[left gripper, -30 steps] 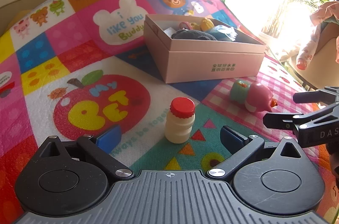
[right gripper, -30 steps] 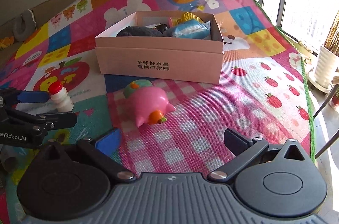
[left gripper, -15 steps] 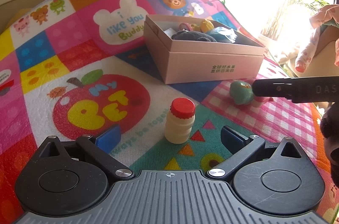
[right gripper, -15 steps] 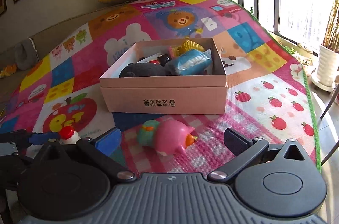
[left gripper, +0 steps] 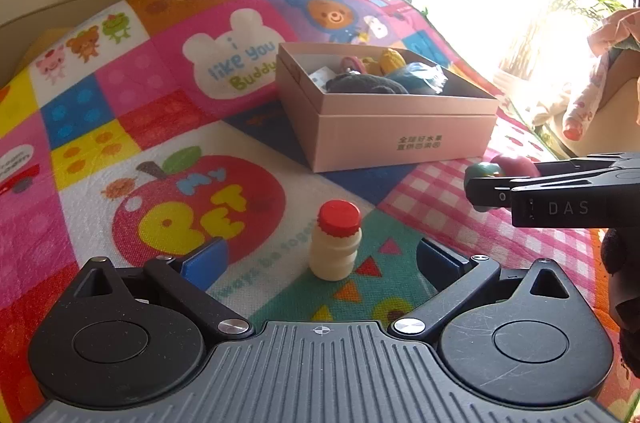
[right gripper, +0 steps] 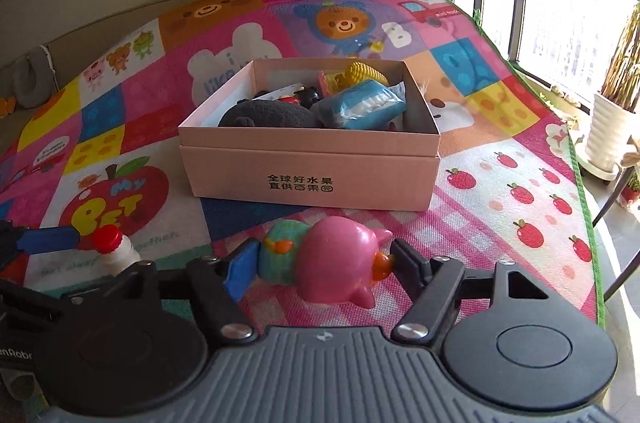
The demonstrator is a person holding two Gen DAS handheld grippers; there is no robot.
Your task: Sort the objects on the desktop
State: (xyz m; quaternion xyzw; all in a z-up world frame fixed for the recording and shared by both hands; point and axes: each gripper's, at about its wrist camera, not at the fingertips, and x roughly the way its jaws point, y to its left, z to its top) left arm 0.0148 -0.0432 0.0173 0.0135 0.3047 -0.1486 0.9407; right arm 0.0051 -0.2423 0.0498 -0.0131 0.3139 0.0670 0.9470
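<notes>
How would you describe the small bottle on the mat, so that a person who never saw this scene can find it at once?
Start at the pink cardboard box on the colourful play mat, then come toward the near edge, past the printed red apple. There the small bottle stands upright between the open left gripper's fingers, untouched. It alone is cream-white with a red cap; the nearby pig toy is pink and green.

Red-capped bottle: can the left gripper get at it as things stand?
Probably yes. The red-capped bottle stands upright on the play mat, just ahead of the open left gripper and centred between its jaws. Nothing lies between them; the right gripper, closing round the pink pig toy, is off to the side.
</notes>
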